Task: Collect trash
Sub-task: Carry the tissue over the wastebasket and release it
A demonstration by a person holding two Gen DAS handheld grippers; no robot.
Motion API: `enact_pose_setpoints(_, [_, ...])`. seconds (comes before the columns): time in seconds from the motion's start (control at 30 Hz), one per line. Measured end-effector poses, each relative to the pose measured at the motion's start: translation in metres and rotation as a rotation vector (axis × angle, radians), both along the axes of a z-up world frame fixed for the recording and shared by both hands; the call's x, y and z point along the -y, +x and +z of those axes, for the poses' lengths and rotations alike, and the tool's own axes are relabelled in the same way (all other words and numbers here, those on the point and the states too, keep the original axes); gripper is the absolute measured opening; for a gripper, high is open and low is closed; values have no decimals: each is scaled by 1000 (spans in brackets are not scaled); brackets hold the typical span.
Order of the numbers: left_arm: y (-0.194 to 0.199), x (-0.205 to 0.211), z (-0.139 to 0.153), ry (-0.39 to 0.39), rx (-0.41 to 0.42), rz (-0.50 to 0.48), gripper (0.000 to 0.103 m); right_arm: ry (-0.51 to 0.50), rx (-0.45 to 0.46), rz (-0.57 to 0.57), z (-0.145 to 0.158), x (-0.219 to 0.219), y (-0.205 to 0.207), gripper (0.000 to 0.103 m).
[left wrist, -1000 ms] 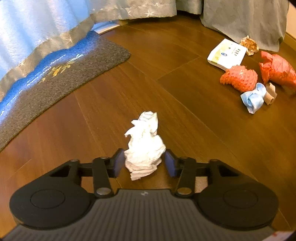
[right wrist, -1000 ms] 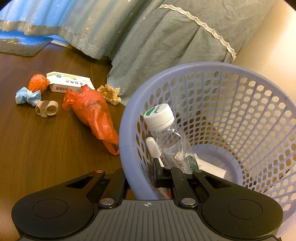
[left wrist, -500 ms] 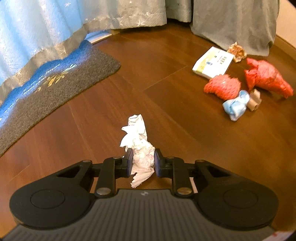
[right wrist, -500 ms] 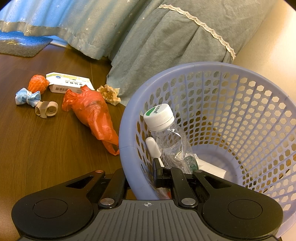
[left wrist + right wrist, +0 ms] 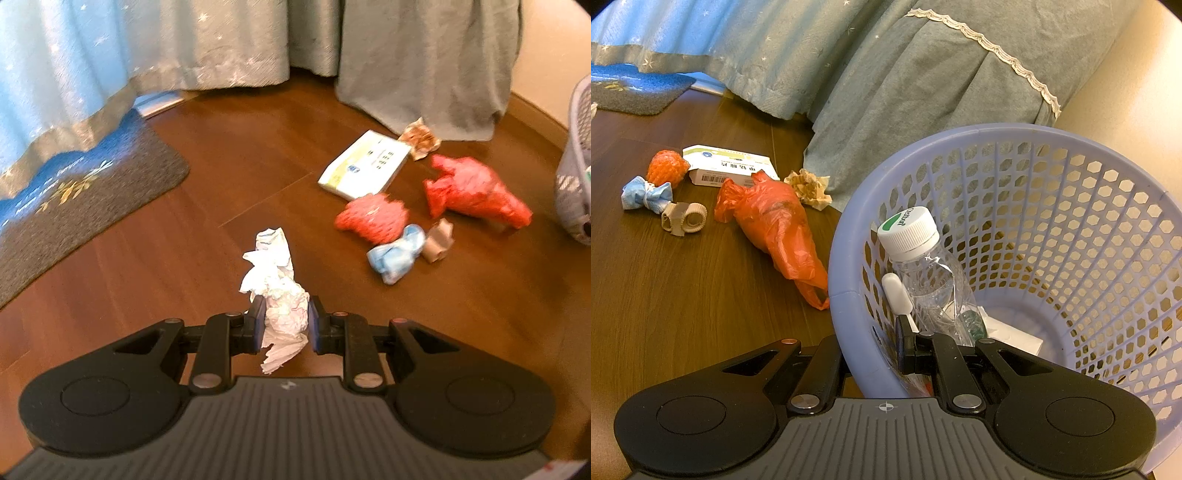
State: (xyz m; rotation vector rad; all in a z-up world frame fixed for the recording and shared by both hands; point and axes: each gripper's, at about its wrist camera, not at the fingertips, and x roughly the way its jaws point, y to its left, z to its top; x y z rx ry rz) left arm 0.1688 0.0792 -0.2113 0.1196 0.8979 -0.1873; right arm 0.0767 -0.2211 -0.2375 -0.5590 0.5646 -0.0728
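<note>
The left gripper [image 5: 285, 325] is observed with its jaws clamped on a crumpled white tissue [image 5: 280, 295], taken at its lower bulk. The upper twist of the tissue projects forward beyond the jaws and a loose tail hangs below them. Whether the tissue is clear of the wooden floor [image 5: 147, 266] cannot be told from this view.

The right gripper [image 5: 875, 350] is noted with its jaws closed astride the near rim of the lilac basket [image 5: 1071, 155], one finger outside the wall and one inside. A clear plastic bottle [image 5: 923, 266] with a white cap is seen leaning inside the basket, with other white items beneath it.

Uncollected items are recorded on the floor near the basket: an orange plastic bag [image 5: 775, 221], a flat carton [image 5: 731, 166], an orange mesh wad [image 5: 373, 218], a blue mask [image 5: 395, 254], a small tape roll [image 5: 687, 219] and a crumpled brown paper [image 5: 809, 188].

The tissue is judged very light, soft and compressible, not fragile. A hold at the densest part is judged sound; the loose tail could tear or slip if taken alone. The bag is judged slippery and best gathered at its bunched neck. The carton is judged stiff and best taken across an edge.
</note>
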Motion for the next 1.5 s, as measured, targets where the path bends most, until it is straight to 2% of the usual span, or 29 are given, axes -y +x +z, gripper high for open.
enact_pose_setpoints(0.13, [2,10,13,-41,21,-14,19,0,-1,0,0,0,0,6])
enact_pose_setpoints(0.43, [6,50,40,-143,55,-127,19,-3,-2,3,0,-1,0,6])
enact_pose_setpoints(0.77, [13,100,63,-185,84,-290,19,9,5,5,-1,-1,-2,6])
enact_pose_setpoints(1.23, [13,146,87,-247,101,-478,19,30,13,3,2,4,-3,6])
enact_pose_setpoints(1.5, [2,198,116,-302,115,-669,19,36,16,1,3,5,-3,6])
